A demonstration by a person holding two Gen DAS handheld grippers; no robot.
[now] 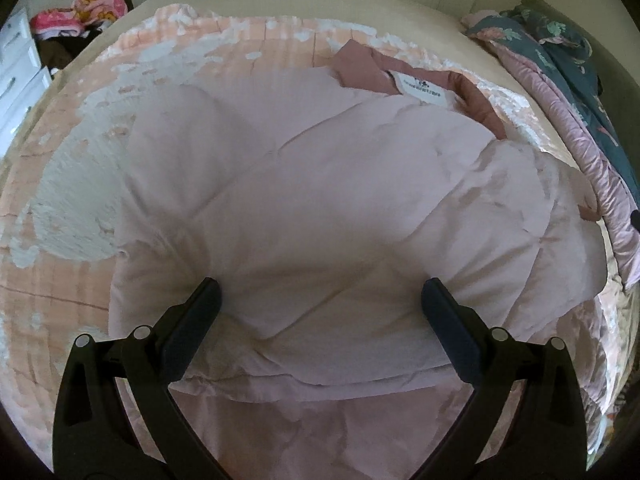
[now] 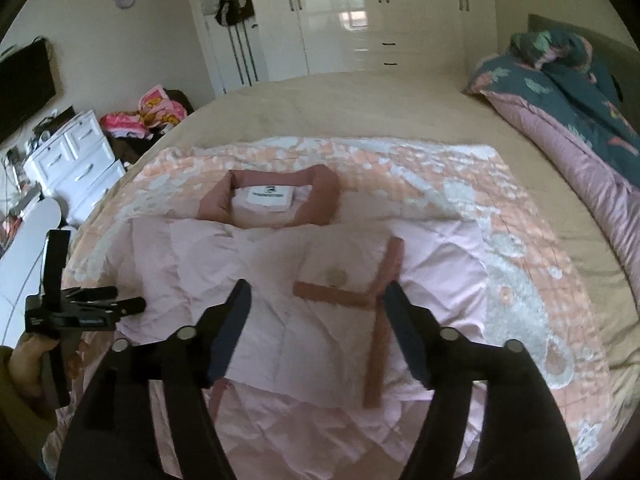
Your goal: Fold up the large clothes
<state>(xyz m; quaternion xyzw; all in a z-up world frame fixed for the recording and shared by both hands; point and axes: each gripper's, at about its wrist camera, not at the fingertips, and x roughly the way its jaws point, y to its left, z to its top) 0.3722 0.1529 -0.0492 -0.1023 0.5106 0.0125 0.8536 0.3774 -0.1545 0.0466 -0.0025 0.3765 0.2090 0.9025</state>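
A pale pink quilted jacket (image 1: 320, 208) with darker rose trim lies spread on the bed; its collar and white label (image 2: 269, 196) face the far side. A sleeve is folded across the body, its rose cuff (image 2: 340, 292) near the middle. My left gripper (image 1: 320, 292) is open, low over the jacket's near left part, holding nothing. It also shows in the right wrist view (image 2: 120, 306) at the jacket's left edge. My right gripper (image 2: 316, 300) is open above the jacket's front, its fingers on either side of the folded sleeve's cuff, empty.
The jacket lies on a peach and white patterned blanket (image 2: 500, 208) over a beige bed (image 2: 360, 104). A dark floral duvet (image 2: 572, 92) is bunched at the right. A white dresser (image 2: 76, 160), a pile of pink clothes (image 2: 148, 116) and white wardrobes (image 2: 360, 12) stand beyond.
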